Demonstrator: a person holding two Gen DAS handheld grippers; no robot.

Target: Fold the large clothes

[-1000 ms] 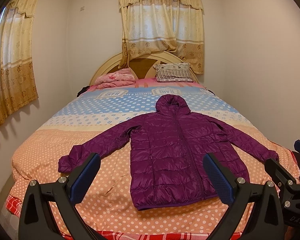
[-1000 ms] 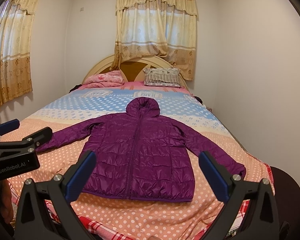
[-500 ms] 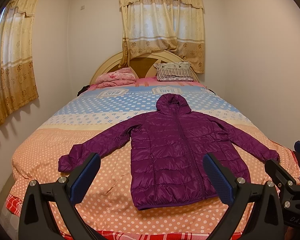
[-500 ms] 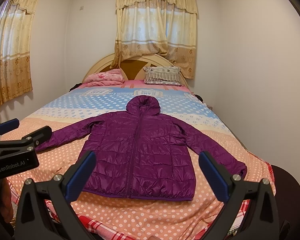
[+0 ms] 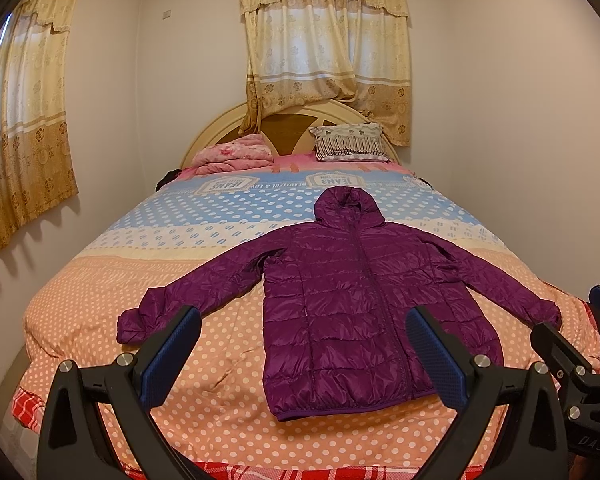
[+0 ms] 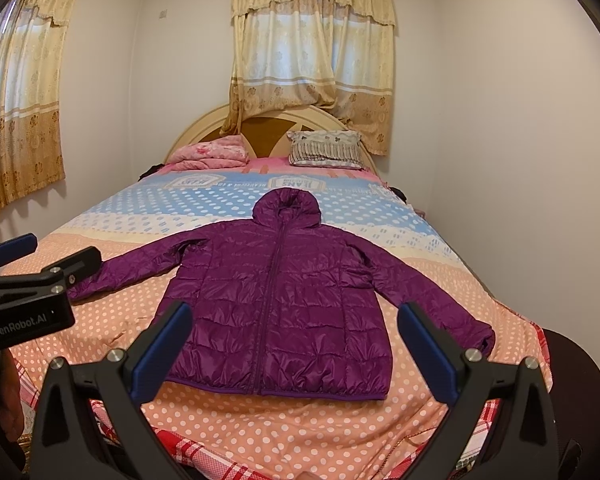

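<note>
Left wrist view: nothing has shifted; both grippers' jaws stay wide above the flat purple jacket (image 5: 364,308).

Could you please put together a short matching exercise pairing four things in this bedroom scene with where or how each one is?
Things:
1. purple jacket
2. pink blanket
3. striped pillow
4. left claw

Places or states:
A. folded at the headboard, on the left
B. open, holding nothing
C. spread flat on the bed, sleeves out
D. leaning on the headboard, on the right

Pairs: 1-C, 2-A, 3-D, 4-B
</note>
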